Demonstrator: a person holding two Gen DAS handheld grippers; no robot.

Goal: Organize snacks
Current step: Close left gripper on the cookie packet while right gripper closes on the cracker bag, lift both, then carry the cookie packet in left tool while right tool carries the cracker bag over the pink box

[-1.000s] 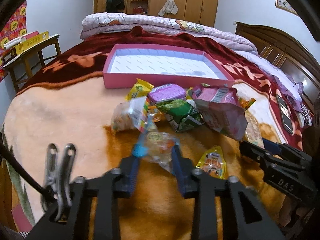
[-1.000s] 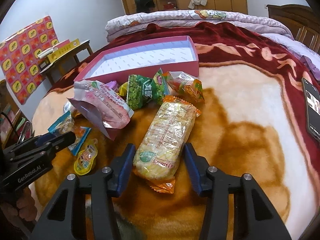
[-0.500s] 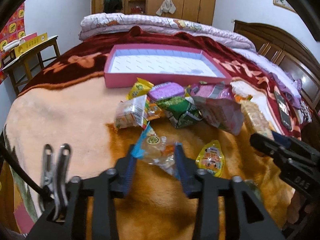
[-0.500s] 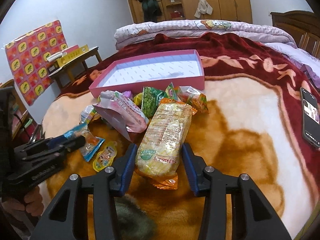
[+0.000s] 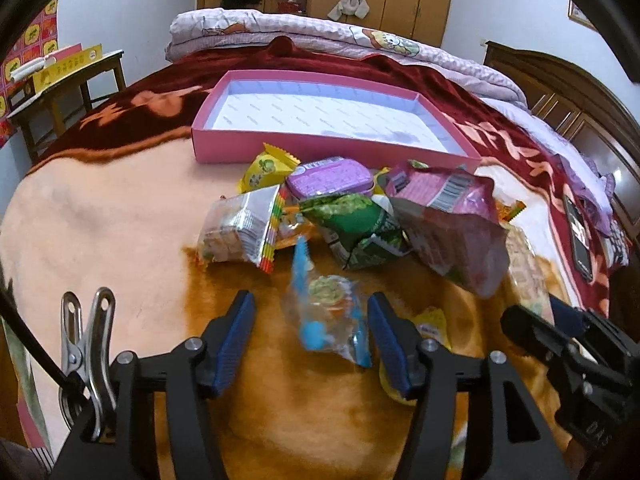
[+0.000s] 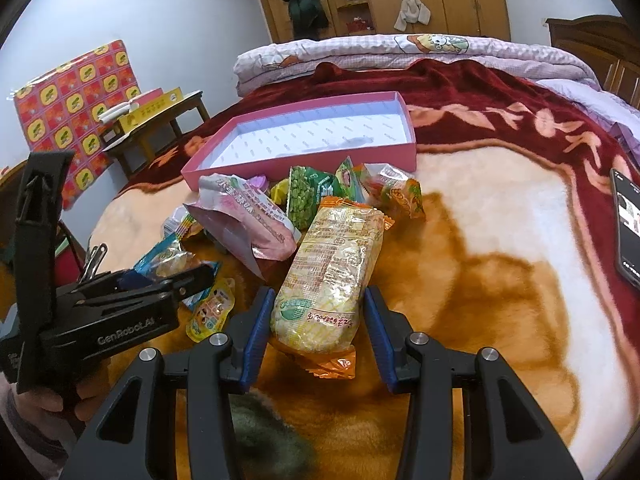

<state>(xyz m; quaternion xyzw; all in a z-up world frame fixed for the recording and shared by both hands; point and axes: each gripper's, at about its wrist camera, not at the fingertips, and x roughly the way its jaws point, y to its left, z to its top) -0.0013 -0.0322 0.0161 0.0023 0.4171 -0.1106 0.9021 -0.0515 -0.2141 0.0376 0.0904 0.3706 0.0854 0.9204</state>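
A pile of snack packs lies on the blanket in front of an empty pink box [image 5: 320, 148], also in the right wrist view [image 6: 304, 160]. My left gripper [image 5: 312, 336] is open around a clear and blue candy packet [image 5: 326, 316]; the right pad is near it, the left pad stands apart. My right gripper [image 6: 316, 320] closes on a long yellow cracker pack [image 6: 332, 272], both pads against its sides. The pile holds a pink bag [image 5: 448, 224], a green pea bag [image 5: 356, 228], a purple tin [image 5: 330, 176] and a yellow pouch [image 6: 212, 312].
A black phone [image 6: 628, 224] lies on the blanket at the right. A small wooden table [image 5: 60, 88] with yellow boxes stands left of the bed. Folded quilts [image 5: 320, 36] lie at the far end. The left gripper's body [image 6: 112, 312] shows in the right wrist view.
My left gripper has opened wider around the candy packet, which tilted upright. My right gripper has closed in on the cracker pack and lifted it slightly.
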